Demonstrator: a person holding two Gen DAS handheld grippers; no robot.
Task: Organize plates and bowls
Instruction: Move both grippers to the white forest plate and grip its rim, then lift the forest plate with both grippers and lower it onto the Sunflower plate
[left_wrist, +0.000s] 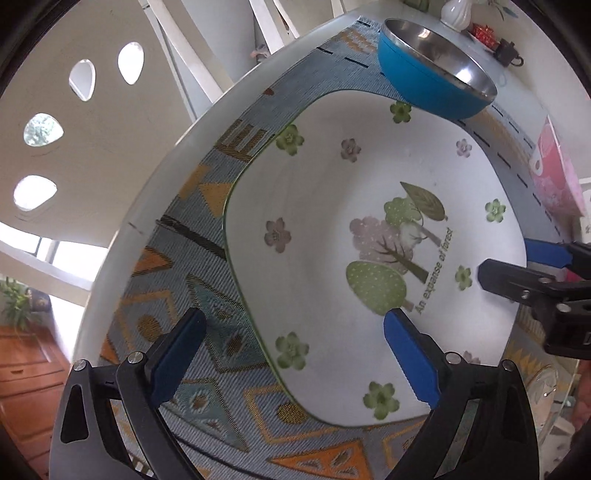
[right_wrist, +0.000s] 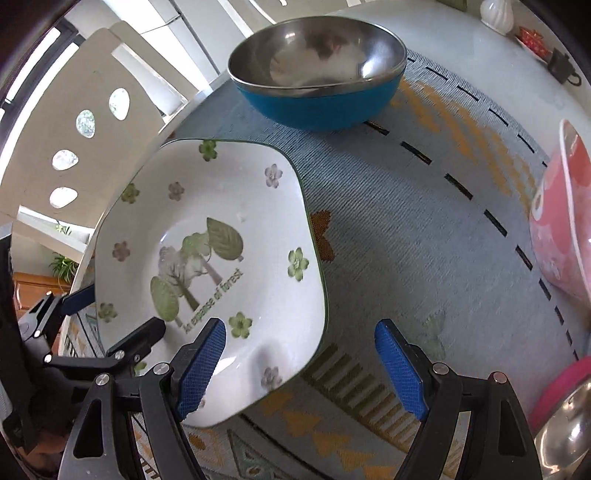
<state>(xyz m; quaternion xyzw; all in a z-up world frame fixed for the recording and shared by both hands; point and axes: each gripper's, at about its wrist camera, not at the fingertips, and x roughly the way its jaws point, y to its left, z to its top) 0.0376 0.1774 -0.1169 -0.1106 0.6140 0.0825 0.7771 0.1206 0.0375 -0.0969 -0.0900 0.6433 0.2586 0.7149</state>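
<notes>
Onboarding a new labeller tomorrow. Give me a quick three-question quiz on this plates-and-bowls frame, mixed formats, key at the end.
1. True or false: the blue bowl sits stacked on the flowered plate.
2. Multiple choice: the left hand-held gripper stands with its open fingers A) clamped on the bowl's rim, B) either side of the plate's near edge, one over the plate and one over the patterned mat, C) over bare table.
3. Fill in: the blue bowl's inside is ____.

Key: 1 false, it stands on the mat beyond the plate. 2 B. 3 bare metal.
</notes>
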